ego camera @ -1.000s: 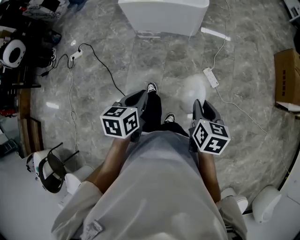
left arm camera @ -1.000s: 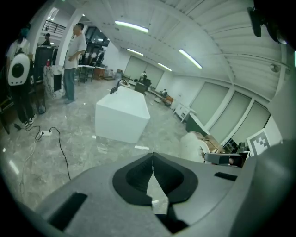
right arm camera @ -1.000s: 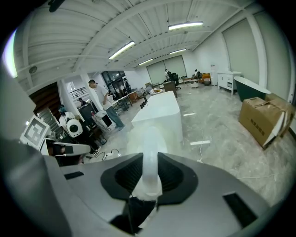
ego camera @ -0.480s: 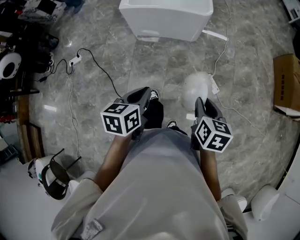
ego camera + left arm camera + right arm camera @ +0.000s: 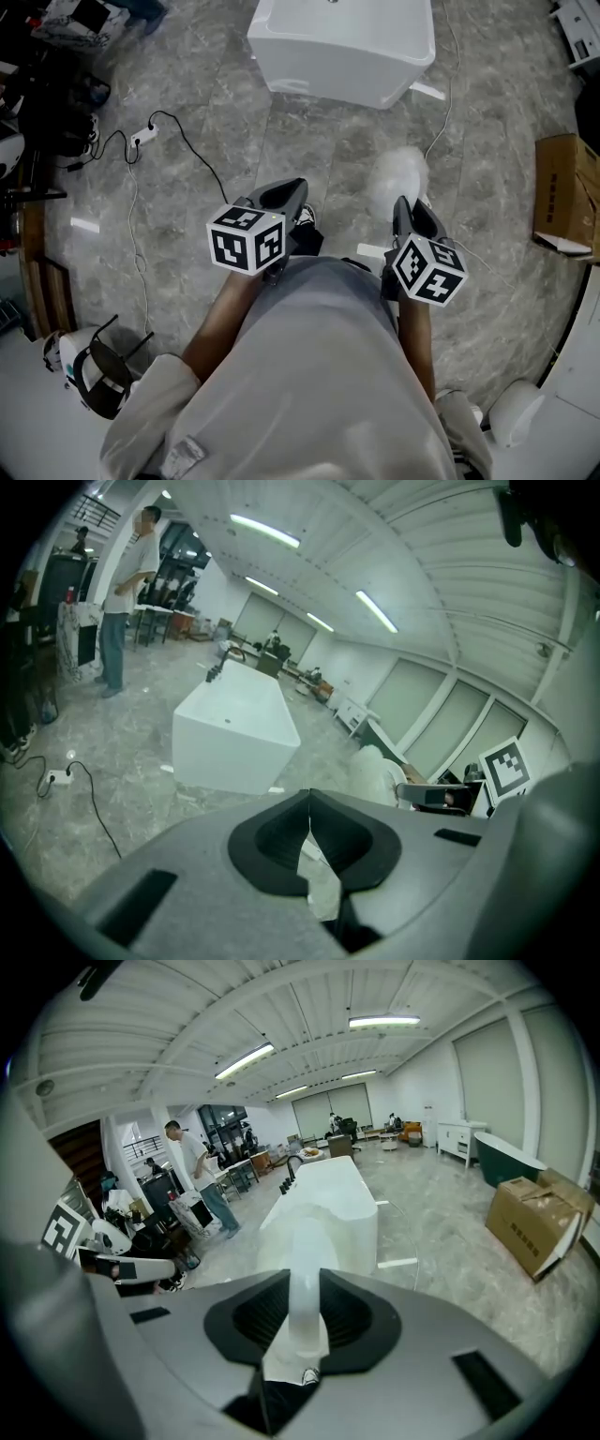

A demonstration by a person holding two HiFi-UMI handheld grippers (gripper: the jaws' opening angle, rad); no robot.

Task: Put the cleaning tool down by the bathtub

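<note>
Right tool (image 5: 301, 1286) gripping white duster (image 5: 397, 174) by handle, frame centre; left tool (image 5: 309, 801) sitting closed, empty, left of it; both pointing toward white bathtub (image 5: 342, 52), top centre.

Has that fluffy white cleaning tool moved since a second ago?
Yes. The cleaning tool, held in the right gripper, has come closer to the bathtub: the gap between them in the head view has shrunk.

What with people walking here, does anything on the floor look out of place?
Yes. A black cable with a white power strip trails loose over the floor left of the bathtub, and a white cable snakes along its right. Both lie across open walking space.
</note>
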